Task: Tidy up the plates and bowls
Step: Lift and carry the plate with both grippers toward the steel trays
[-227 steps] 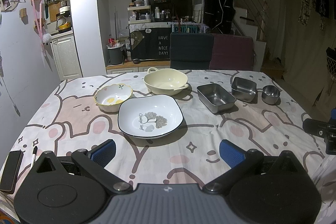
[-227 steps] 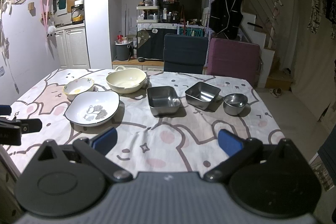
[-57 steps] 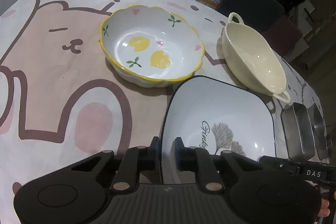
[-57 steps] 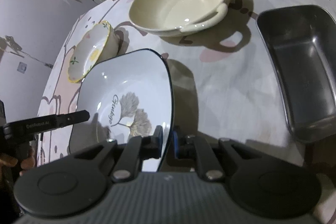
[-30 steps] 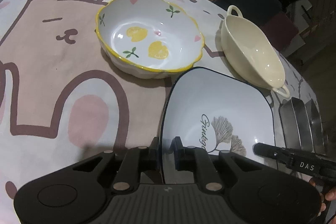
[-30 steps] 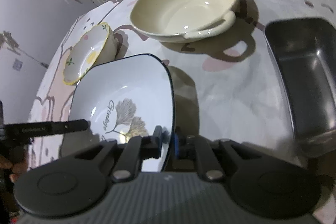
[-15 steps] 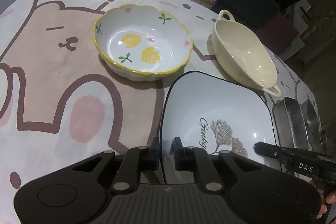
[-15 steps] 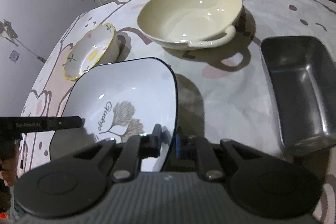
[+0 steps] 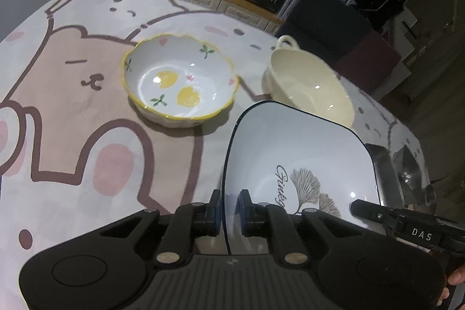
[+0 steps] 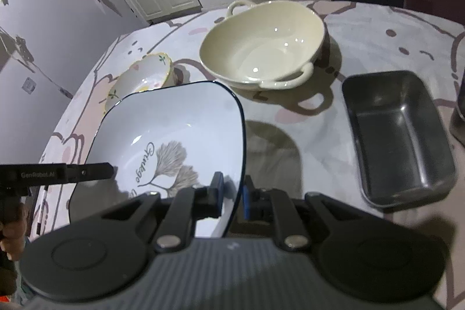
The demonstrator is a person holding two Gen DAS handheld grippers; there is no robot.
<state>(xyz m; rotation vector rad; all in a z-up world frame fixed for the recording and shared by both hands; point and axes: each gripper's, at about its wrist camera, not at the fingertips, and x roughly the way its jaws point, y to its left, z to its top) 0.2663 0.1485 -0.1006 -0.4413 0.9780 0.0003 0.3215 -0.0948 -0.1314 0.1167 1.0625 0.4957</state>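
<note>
Square plate held at both edges above the table; nothing stacked yet.

The left gripper (image 9: 229, 209) and right gripper (image 10: 232, 195) each clamp a rim of the square plate (image 9: 296, 159). The lemon bowl (image 9: 180, 83) sits far left, the cream bowl (image 10: 261, 45) far, the steel tray (image 10: 398, 138) right, all separate and clear of it.
</note>
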